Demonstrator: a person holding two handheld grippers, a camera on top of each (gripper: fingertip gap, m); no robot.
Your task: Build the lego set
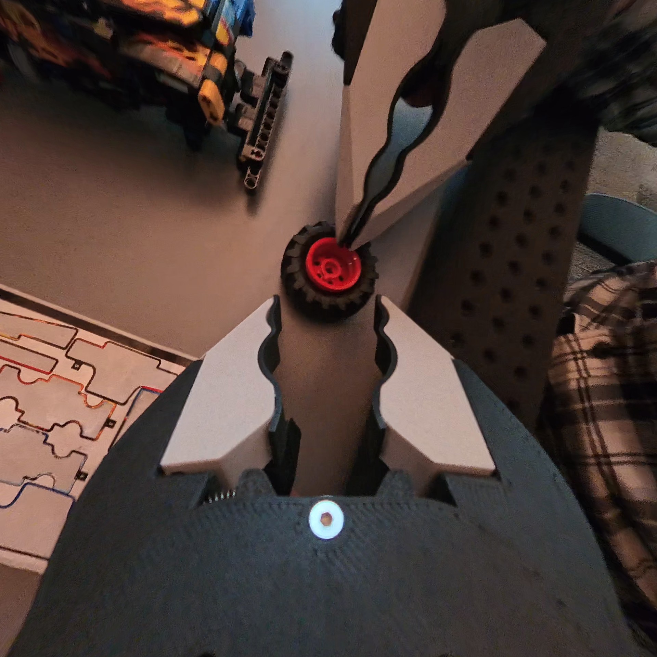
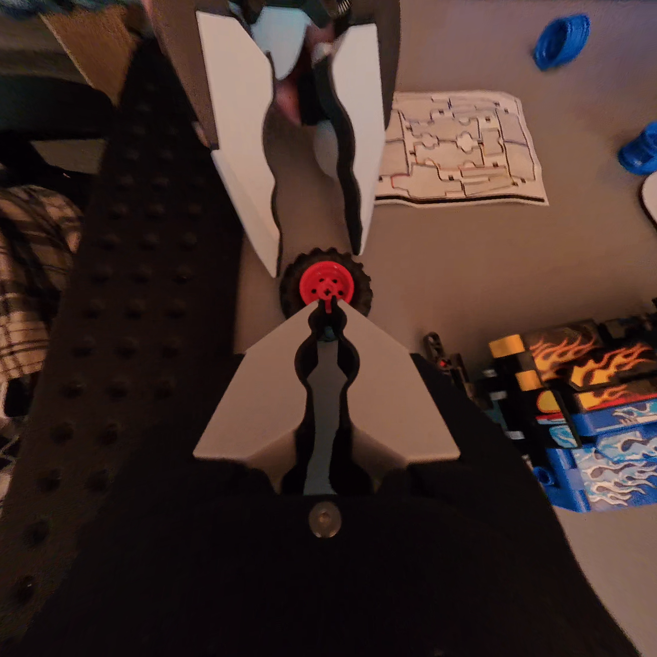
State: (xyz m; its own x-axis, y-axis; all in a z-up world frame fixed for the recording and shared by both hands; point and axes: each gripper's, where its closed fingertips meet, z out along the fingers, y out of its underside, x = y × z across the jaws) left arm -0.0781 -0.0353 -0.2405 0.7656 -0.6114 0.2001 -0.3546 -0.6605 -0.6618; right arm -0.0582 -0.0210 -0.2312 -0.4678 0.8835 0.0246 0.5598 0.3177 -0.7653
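Here the right hand-held gripper (image 2: pixel 327 305) is closed on a small red pin (image 2: pixel 327 306), and its tips reach into the red hub of a black wheel (image 2: pixel 326 284) lying flat on the grey surface (image 2: pixel 462 270). The left hand-held gripper (image 1: pixel 326 302) stands wide and empty, its fingers just beside the tyre on the opposite side. Farther out, the partly built car (image 2: pixel 583 419) with flame stickers rests on the surface, a printed sheet (image 2: pixel 458 149) lies well apart from it, and two blue parts (image 2: pixel 561 41) sit near the edge.
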